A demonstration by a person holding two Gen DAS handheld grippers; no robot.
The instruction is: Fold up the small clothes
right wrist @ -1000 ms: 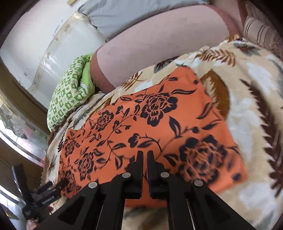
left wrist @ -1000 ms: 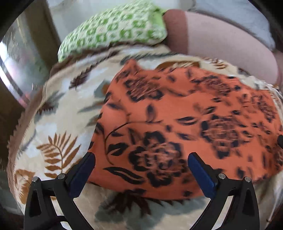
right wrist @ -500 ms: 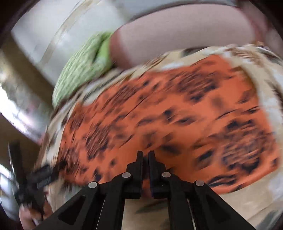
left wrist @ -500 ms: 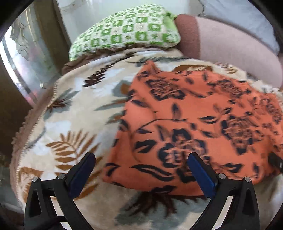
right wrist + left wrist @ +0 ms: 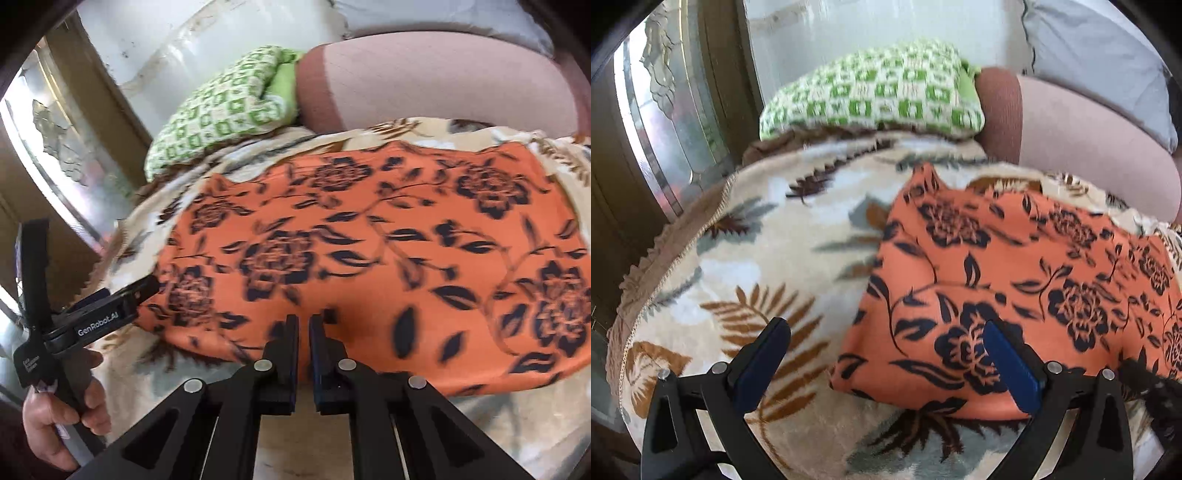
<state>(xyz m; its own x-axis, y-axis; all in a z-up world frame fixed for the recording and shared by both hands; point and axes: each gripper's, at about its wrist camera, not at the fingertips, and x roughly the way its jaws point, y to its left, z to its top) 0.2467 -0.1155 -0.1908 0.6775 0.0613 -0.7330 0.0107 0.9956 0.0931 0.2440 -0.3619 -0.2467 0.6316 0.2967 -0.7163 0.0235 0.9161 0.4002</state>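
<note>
Our right gripper (image 5: 303, 325) is pinched nearly closed, and we cannot tell whether cloth is caught. Our left gripper (image 5: 886, 343) gapes wide, holding nothing. Just ahead of both, the orange floral garment (image 5: 369, 258) lies flat on the leaf-print blanket (image 5: 738, 258), seemingly folded once; further folds probably remain.

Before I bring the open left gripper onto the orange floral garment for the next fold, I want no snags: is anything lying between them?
Nothing visible. The left gripper hovers open over the orange floral garment's near corner, with only leaf-patterned blanket beneath.
</note>
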